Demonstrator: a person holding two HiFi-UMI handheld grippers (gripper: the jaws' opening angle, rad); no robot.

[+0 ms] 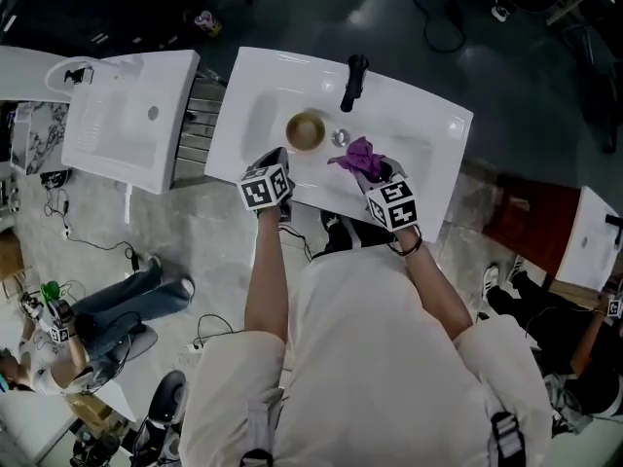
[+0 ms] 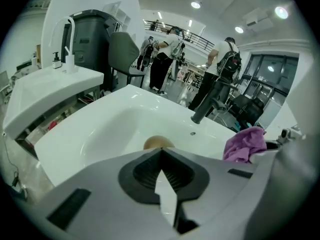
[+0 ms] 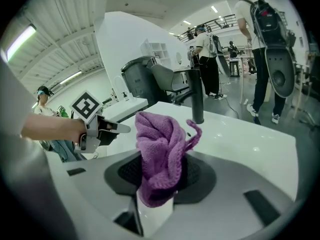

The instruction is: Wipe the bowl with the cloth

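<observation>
A brown bowl [image 1: 306, 130] sits in the basin of the white sink [image 1: 428, 125], next to the drain and below the black faucet [image 1: 354, 82]. My left gripper [image 1: 278, 156] is shut and empty at the sink's near rim, pointing at the bowl. In the left gripper view the bowl [image 2: 158, 142] shows just beyond the left gripper [image 2: 161, 153]. To the right, my right gripper [image 1: 374, 171] is shut on a bunched purple cloth [image 1: 362, 157] over the basin. The cloth [image 3: 161, 149] stands up out of the right gripper [image 3: 159, 186] and hides its tips.
A second white sink [image 1: 127, 115] with a white faucet stands to the left. A person sits on the floor [image 1: 117, 309] at the left. A dark grey bin [image 2: 92, 44] and several standing people [image 2: 220, 79] are behind the sink. A reddish cabinet [image 1: 531, 217] is at the right.
</observation>
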